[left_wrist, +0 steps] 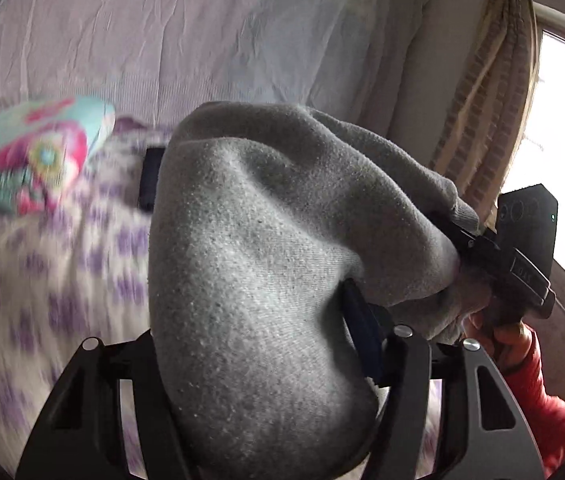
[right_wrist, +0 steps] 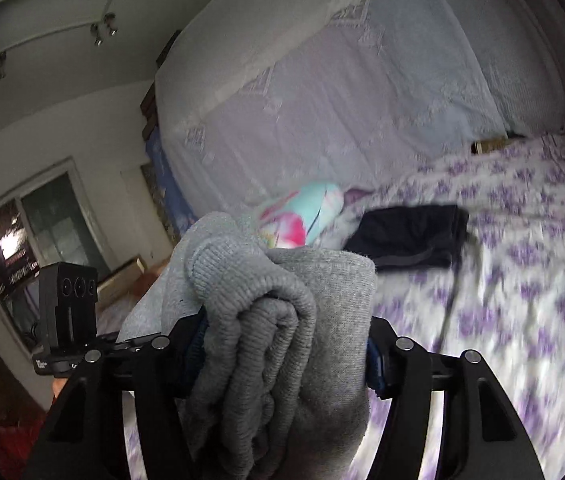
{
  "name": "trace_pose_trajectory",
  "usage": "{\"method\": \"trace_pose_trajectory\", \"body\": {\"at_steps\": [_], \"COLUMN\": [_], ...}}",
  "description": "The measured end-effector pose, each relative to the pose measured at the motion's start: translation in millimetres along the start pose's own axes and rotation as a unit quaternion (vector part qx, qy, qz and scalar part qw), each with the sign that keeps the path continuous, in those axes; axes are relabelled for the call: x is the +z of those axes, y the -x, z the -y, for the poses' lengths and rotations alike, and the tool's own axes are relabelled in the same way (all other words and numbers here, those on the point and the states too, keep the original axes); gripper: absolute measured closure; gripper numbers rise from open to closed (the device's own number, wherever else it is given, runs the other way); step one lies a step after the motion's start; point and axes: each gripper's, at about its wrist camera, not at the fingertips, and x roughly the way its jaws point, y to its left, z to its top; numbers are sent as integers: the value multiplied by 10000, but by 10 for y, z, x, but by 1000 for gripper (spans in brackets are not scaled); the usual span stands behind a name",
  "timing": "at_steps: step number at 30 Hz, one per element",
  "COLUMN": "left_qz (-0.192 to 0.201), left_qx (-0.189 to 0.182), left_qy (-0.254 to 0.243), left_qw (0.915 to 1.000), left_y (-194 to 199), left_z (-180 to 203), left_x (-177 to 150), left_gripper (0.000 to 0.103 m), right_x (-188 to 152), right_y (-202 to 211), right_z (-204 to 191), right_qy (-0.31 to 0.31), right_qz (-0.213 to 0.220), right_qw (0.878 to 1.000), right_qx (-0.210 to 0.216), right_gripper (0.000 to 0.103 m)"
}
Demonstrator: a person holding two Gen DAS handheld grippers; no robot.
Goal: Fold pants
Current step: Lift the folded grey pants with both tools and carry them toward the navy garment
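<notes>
Jaws of both grippers clamp bunched grey cloth: the left gripper holds a thick fold of the grey pants between its black fingers, and the right gripper pinches a rolled wad with ribbed knit, probably a cuff or waistband, showing against plainer fleece; neither pair of jaws is wide, each being closed on a fat bundle. The garment hangs in the air above the bed, stretched between the two tools, with the right gripper visible at the far end of the cloth in the left view, a hand and a red sleeve beneath it. The step in hand looks like lifting the pants to carry them over into a fold; done well, that would mean keeping both grips level and drawn apart so the cloth hangs flat and not in a rope, then laying the edge down squarely on a bare patch of the sheet, since the wads held now are thick and uneven and could slip or drop a layer. The fabric is soft, nubby fleece with a fine pilled surface, heavy enough to sag in rounded folds; the bed wears a white sheet with purple flowers; on it lie a dark folded garment and a bright turquoise-and-pink bundle; pale lace netting drapes behind, and a curtain hangs beside a bright window.
</notes>
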Motion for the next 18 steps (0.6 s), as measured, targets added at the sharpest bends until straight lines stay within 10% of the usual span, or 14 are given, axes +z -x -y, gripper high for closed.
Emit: {"method": "trace_pose_trajectory", "body": {"at_steps": [8, 18], "left_qz": [470, 85], "left_qx": [245, 488], "left_qy": [71, 691], "left_qw": [9986, 9964], "left_y": [-1092, -2612], "left_z": [-580, -1581], "left_x": [1245, 1351], "left_gripper": [43, 43], "right_x": [1212, 1155], "right_y": [-1258, -2760], "right_z": [846, 2001], "right_qy": [6, -605], "right_qz": [511, 188], "right_qw": [9982, 9949], "right_qx": [-298, -790], "right_gripper": [40, 37]}}
